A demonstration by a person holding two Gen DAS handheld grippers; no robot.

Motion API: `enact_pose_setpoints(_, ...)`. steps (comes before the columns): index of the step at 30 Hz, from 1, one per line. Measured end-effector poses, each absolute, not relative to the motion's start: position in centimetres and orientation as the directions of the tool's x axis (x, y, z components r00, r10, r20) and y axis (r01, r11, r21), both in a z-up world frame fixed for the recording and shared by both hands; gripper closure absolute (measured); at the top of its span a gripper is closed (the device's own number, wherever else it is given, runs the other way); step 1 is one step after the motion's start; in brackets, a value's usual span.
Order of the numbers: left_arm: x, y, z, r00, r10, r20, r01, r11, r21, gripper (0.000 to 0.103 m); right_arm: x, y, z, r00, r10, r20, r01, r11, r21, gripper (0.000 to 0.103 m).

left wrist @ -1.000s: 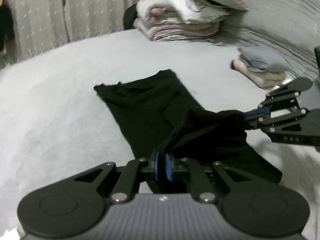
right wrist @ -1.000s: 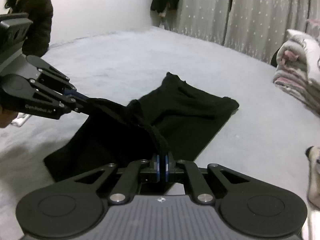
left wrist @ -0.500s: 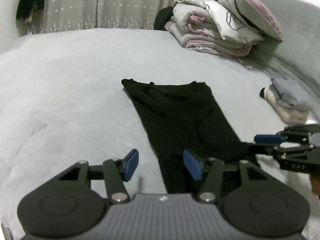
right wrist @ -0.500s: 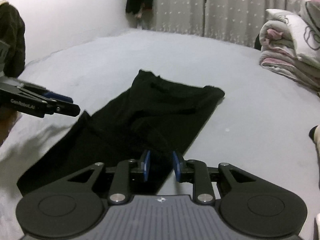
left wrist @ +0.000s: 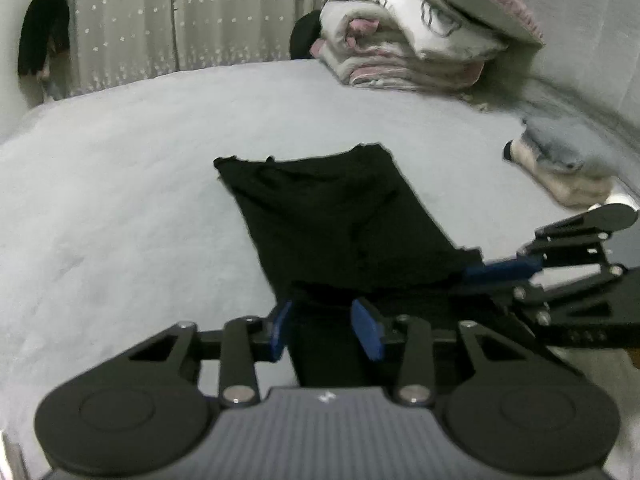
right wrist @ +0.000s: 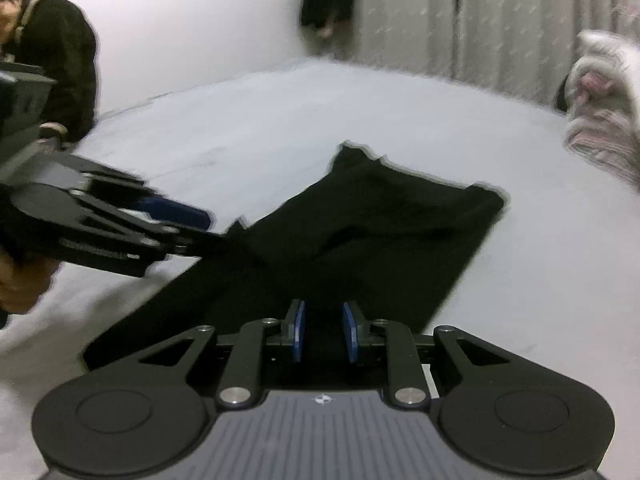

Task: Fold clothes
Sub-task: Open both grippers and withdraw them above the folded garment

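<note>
A wide grey bed [left wrist: 120,184] carries the black garment [left wrist: 340,216], a long strip running from the near edge toward the far curtains. Left gripper [left wrist: 326,326], jaws just narrowing, straddles its near end without pinching; right gripper [right wrist: 323,330] stands slightly parted over the cloth, gripping nothing.

Folded bedding [left wrist: 408,48] stacked before dotted curtains [left wrist: 180,16].
</note>
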State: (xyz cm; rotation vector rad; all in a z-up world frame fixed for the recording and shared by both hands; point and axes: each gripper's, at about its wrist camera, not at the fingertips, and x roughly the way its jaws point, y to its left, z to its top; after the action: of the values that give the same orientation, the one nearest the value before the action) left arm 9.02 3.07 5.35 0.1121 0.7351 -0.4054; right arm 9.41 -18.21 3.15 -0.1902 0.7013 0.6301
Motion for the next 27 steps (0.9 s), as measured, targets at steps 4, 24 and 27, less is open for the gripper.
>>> enact_pose_setpoints(4, 9.6, 2.4, 4.8, 0.644, -0.363, -0.674, 0.42, 0.903, -0.086, 0.079, 10.1, -17.6, 1.7, 0.567, 0.464, -0.68, -0.596, 0.801, 0.05, 0.081)
enact_pose_setpoints(24, 11.8, 5.3, 4.1, 0.692, -0.332, -0.641, 0.246, 0.943, -0.222, 0.075, 10.5, -17.8, 4.3, 0.742, 0.372, -0.557, -0.407, 0.911, 0.066, 0.08)
enact_pose_setpoints(27, 11.1, 4.5, 4.4, 0.678, -0.34, -0.651, 0.256, 0.94, -0.225, 0.073, 10.5, -17.2, 3.6, 0.697, 0.371, -0.614, -0.427, 0.902, 0.061, 0.078)
